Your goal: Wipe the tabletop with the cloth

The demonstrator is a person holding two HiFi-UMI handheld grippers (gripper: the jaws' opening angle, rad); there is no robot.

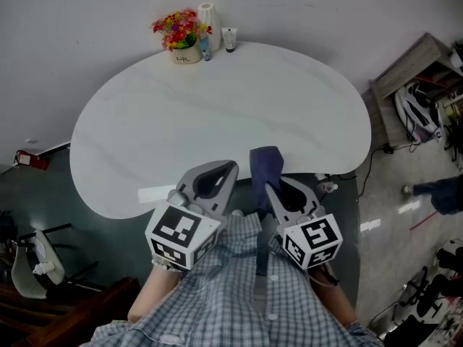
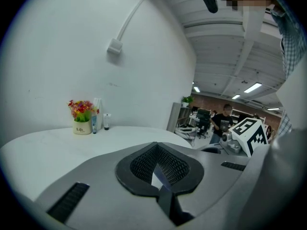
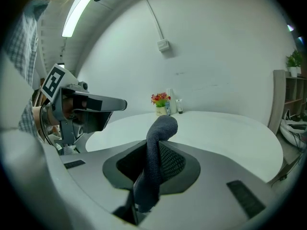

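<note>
Surface (image 1: pixel 217 114): white, kidney-shaped, against a white wall; near rim partly hidden by both grippers in head view. Cloth (image 1: pixel 266 166): dark blue, clamped in R gripper (image 1: pixel 278 194), jaws closed on its lower part. In R gripper view the cloth (image 3: pixel 156 147) rises from between the pads and curls over at the top; its lower end is lost in the jaw throat. In head view the free end overlaps the near rim of the surface; contact w/ surface can't be told. L gripper (image 1: pixel 228 170): just beside the R one, at the near rim, jaws drawn together. L gripper view shows nothing held in the L gripper (image 2: pixel 158 169), only a thin light sliver between the mesh pads. Marker cubes, one per gripper (image 1: pixel 181 233) (image 1: pixel 312 241), close to the person's checked shirt (image 1: pixel 246 295); hands mostly hidden under them. At the far rim, grouped: flower pot (image 1: pixel 186 49), ribbed white bottle (image 1: pixel 208 16), small blue tube (image 1: pixel 205 48), white tube w/ dark cap (image 1: pixel 229 40); the pot's lettering is too small to read. Same group small in R gripper view, pot (image 3: pixel 160 104) well apart from the cloth. Beyond the surface: shelf unit (image 1: pixel 416 85), cut off at frame edge; contents indistinct. Office w/ a seated person (image 2: pixel 225 120) in L gripper view, far off, blurry.
</note>
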